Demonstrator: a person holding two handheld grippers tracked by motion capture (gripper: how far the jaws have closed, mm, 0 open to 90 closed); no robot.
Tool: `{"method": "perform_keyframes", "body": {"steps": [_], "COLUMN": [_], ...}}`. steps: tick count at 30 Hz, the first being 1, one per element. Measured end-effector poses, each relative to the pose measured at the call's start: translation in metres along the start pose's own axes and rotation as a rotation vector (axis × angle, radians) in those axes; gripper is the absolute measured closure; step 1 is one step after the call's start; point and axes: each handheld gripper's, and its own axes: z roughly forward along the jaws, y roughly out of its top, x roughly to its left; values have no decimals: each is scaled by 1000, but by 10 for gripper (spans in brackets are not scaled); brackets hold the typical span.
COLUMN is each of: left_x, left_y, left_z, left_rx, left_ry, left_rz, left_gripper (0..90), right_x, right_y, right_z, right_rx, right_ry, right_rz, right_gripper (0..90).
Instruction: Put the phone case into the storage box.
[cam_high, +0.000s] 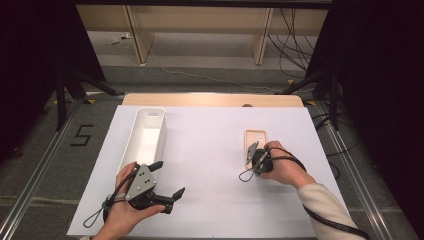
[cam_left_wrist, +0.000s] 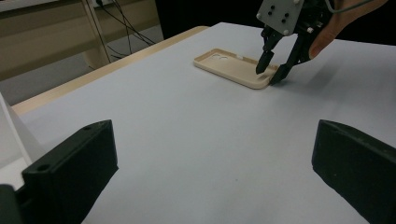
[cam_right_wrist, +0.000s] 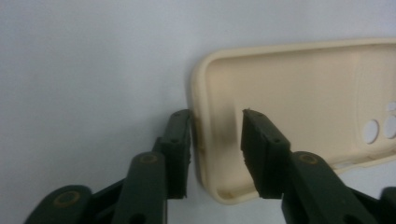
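Right tongs (cam_right_wrist: 217, 128) straddle case (cam_right_wrist: 299, 112) end wall, narrow, not yet clamped; left tongs (cam_left_wrist: 215, 158) wide, idle. Lift, move to bin (cam_high: 145, 135) likely remain.

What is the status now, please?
Left gripper open, idle near the bin. Right gripper straddling the case rim, not clamped yet. Nothing in the way.
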Motion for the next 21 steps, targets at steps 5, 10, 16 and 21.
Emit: {"method": "perform_keyframes", "body": {"steps": [5,10,16,21], "left_x": [0,0,-1,-1], "left_y": [0,0,0,0], "left_z": [0,0,0,0], "left_rx": [0,1,1,1], "left_ry": [-1,-4,-5,-5], "left_rz": [2,-1,1,0], "left_gripper": [0,0,0,0], "right_x": [2,3,4,5], "right_y": [1,2,2,3], "right_z": [0,0,0,0], "right_rx": [5,7,10,16], "right_ry": [17,22,26,22], "right_rz": [-8,-16,-36,-53], "right_gripper": [726,765,804,829]}}
